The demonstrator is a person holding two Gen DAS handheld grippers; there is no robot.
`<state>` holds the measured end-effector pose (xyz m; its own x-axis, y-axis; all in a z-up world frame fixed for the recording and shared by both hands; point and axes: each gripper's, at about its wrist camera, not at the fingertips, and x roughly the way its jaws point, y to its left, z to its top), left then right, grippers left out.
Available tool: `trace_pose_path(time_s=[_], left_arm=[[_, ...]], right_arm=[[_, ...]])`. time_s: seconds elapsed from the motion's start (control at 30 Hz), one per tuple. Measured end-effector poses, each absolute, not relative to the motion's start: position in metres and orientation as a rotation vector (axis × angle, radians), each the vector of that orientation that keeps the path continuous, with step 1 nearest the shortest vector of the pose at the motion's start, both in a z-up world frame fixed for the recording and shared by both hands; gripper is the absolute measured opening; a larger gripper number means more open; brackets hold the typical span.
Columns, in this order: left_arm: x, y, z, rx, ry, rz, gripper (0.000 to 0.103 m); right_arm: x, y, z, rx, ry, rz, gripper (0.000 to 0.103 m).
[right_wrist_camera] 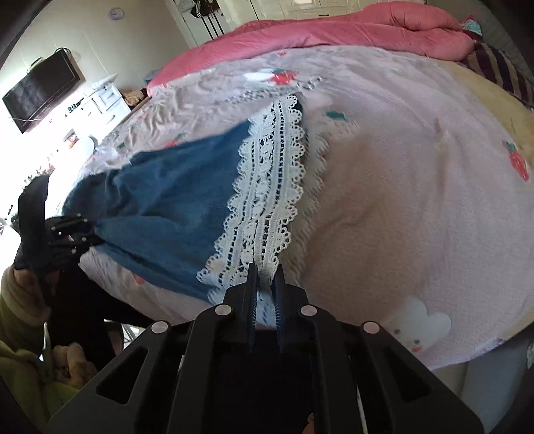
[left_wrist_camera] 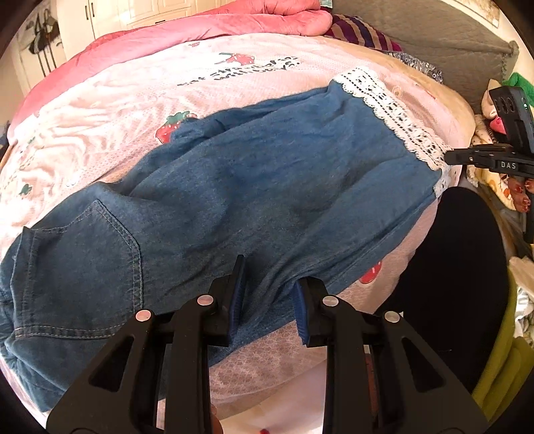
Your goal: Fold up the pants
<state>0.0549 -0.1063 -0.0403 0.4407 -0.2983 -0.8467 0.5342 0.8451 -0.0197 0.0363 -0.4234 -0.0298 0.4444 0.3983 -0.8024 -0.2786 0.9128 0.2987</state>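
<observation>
Blue denim pants (left_wrist_camera: 233, 200) with a white lace hem (left_wrist_camera: 397, 117) lie across the pink strawberry bedspread (left_wrist_camera: 110, 110). A back pocket (left_wrist_camera: 83, 267) shows at the lower left. My left gripper (left_wrist_camera: 270, 277) stands over the near edge of the pants at mid-leg, with denim bunched between its parted fingers. My right gripper (right_wrist_camera: 266, 270) is shut on the lace hem (right_wrist_camera: 267, 180) at its near corner. It also shows in the left wrist view (left_wrist_camera: 450, 157) at the hem. The left gripper shows in the right wrist view (right_wrist_camera: 88, 230) at the denim's edge.
A pink quilt (left_wrist_camera: 200, 30) is heaped at the far side of the bed. A striped pillow (left_wrist_camera: 363, 33) and grey headboard (left_wrist_camera: 434, 33) are at the right. A dark leg (left_wrist_camera: 457, 283) is beside the bed edge. A wall television (right_wrist_camera: 43, 90) hangs at the left.
</observation>
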Motion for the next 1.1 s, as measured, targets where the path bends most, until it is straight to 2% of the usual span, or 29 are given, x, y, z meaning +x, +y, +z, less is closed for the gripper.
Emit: trace_pose_path(time_s=[0.13, 0.27, 0.37, 0.43, 0.5, 0.6, 0.7, 0.8, 0.93, 1.1], left_arm=[[0.054, -0.105, -0.045, 0.273, 0.981, -0.526, 0.019], [0.051, -0.1, -0.043, 0.268, 0.983, -0.539, 0.019], [0.045, -0.095, -0.041, 0.265, 0.984, -0.554, 0.026], [0.038, -0.088, -0.037, 0.253, 0.987, -0.558, 0.036], [0.03, -0.082, -0.032, 0.238, 0.978, -0.565, 0.036], [0.023, -0.07, -0.019, 0.215, 0.939, -0.554, 0.038], [0.027, -0.054, -0.006, 0.207, 0.893, -0.477, 0.046], [0.037, -0.039, -0.004, 0.192, 0.89, -0.414, 0.046], [0.051, -0.023, -0.004, 0.171, 0.884, -0.369, 0.048], [0.065, -0.015, -0.015, 0.154, 0.904, -0.348, 0.05]], right_arm=[[0.028, -0.426, -0.046, 0.118, 1.06, 0.417, 0.011], [0.026, -0.435, -0.045, 0.157, 1.089, 0.388, 0.023], [0.026, -0.44, -0.028, 0.164, 1.051, 0.362, 0.027], [0.029, -0.438, -0.006, 0.164, 0.99, 0.359, 0.03], [0.037, -0.43, 0.009, 0.164, 0.949, 0.381, 0.039], [0.061, -0.393, 0.03, 0.112, 0.904, 0.46, 0.046], [0.092, -0.335, 0.044, 0.051, 0.881, 0.579, 0.046], [0.122, -0.271, 0.047, -0.021, 0.88, 0.722, 0.047], [0.164, -0.202, 0.028, -0.108, 0.978, 0.799, 0.047], [0.182, -0.161, 0.009, -0.214, 1.052, 0.814, 0.047]])
